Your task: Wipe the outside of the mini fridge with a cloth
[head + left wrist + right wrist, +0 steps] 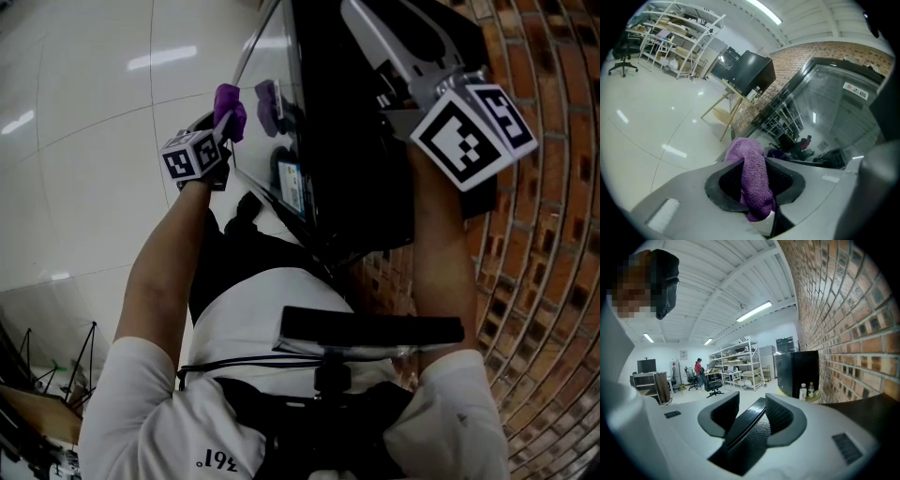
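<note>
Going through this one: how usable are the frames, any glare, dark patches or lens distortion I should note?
Head view: fridge nearly black, detail lost; light streaks glare on the floor. Left gripper view: fisheye with dark corners, cloth sharp. Right gripper view: brick wall bows strongly, but the picture is evenly lit and sharp.

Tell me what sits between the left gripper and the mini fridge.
Only the purple cloth, clamped in the left gripper and sticking out toward the mini fridge; the head view shows this best. Contact can't be confirmed.
</note>
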### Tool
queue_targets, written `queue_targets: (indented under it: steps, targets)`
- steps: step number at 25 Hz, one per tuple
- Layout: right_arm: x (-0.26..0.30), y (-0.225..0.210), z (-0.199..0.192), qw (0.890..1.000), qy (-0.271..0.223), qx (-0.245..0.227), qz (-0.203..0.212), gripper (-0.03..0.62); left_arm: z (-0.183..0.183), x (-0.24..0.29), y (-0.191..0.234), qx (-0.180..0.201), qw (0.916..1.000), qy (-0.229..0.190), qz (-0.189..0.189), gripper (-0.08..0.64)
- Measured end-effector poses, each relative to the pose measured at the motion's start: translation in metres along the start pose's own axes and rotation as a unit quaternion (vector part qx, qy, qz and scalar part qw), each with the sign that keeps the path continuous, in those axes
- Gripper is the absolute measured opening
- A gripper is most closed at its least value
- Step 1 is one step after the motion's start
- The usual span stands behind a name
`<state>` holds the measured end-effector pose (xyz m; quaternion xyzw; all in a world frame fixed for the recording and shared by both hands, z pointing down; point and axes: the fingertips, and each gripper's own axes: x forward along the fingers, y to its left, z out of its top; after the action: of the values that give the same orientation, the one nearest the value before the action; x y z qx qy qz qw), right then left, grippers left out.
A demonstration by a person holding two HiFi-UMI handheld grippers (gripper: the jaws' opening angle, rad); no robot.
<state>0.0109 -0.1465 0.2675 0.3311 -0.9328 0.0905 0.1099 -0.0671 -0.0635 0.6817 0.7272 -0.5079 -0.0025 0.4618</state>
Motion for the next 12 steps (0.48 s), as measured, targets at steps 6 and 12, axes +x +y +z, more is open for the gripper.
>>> queue_targets:
  steps: [6,12]
  targets:
    - [-0.001,-0.001,0.000,1.000,-0.005,0.000,-0.001,0.166,0.026,-0.038,-0.032,-0.020,0.9979,-0.053,-0.031,0.109]
    - [-0.003,-0.001,0.002,1.000,-0.014,-0.004,-0.002,0.166,0.067,-0.092,-0.088,-0.040,0.9882,-0.123,-0.081,0.108]
